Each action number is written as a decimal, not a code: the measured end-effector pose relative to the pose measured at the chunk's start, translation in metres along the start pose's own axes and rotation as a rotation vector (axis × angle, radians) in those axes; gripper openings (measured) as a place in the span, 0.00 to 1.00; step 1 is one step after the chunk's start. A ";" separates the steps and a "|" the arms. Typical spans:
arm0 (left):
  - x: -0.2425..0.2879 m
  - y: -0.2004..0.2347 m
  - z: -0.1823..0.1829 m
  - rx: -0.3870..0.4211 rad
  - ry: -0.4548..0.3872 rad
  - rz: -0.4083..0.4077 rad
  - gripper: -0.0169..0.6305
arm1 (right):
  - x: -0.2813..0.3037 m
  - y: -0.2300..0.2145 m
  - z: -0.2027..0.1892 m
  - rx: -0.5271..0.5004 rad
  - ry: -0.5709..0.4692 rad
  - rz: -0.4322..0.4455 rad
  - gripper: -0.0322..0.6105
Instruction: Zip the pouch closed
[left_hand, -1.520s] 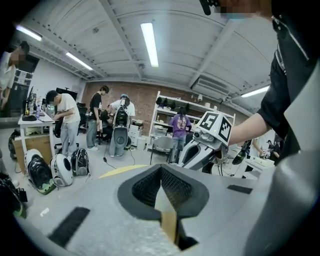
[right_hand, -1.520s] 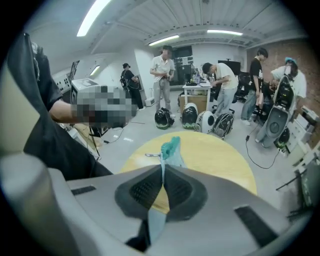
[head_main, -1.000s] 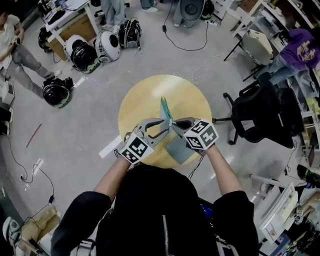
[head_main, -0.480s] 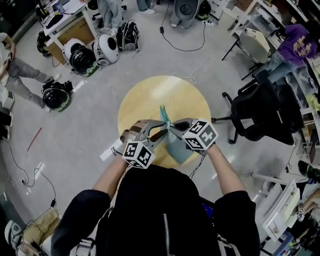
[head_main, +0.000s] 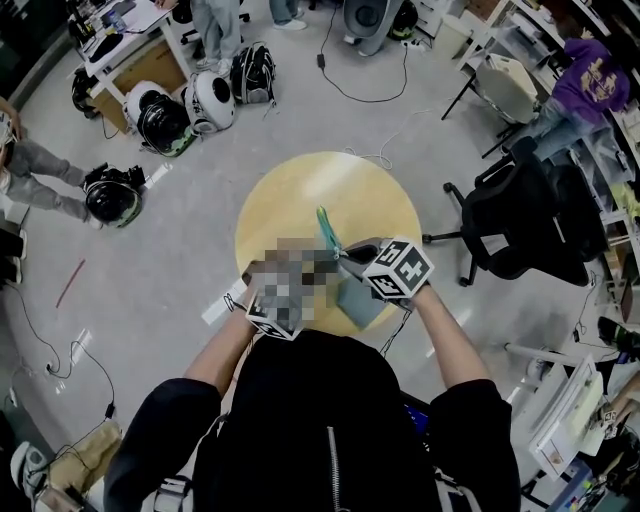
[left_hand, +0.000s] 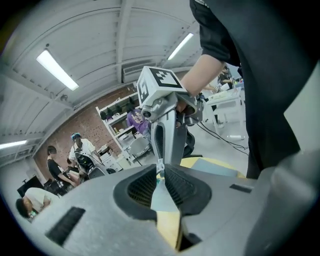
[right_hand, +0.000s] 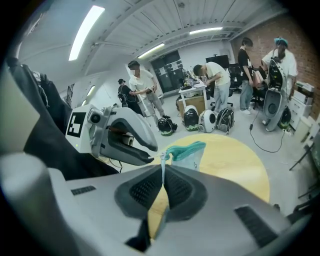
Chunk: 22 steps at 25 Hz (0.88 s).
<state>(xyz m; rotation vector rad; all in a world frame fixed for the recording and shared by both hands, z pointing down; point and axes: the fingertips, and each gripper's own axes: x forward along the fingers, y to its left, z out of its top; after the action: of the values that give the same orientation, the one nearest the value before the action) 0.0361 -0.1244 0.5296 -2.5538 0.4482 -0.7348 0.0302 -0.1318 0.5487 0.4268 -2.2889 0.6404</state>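
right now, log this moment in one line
left gripper: jaws closing on pouch | right gripper: shut on pouch | pouch: held between both, over table

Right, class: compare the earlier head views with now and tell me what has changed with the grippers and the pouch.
The left gripper has rolled on its own axis. Its jaws, wide open before, are closing on the edge of the pouch, which sits between them. Unchanged: the right gripper stays shut on the pouch's edge, both hands keep their places, and the pouch stays above the near side of the round table.
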 end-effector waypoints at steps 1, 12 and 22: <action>0.000 0.001 0.002 -0.025 -0.007 0.001 0.11 | 0.000 0.000 -0.001 0.003 0.002 -0.001 0.07; 0.003 -0.003 -0.006 -0.164 -0.025 -0.001 0.06 | 0.008 0.004 -0.013 -0.037 0.051 -0.014 0.07; 0.001 -0.006 -0.010 -0.206 -0.022 -0.020 0.04 | 0.012 0.007 -0.013 -0.051 0.039 -0.007 0.07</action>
<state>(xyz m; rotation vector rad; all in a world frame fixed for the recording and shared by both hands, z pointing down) 0.0328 -0.1229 0.5410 -2.7587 0.5167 -0.6992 0.0257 -0.1197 0.5629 0.3940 -2.2610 0.5805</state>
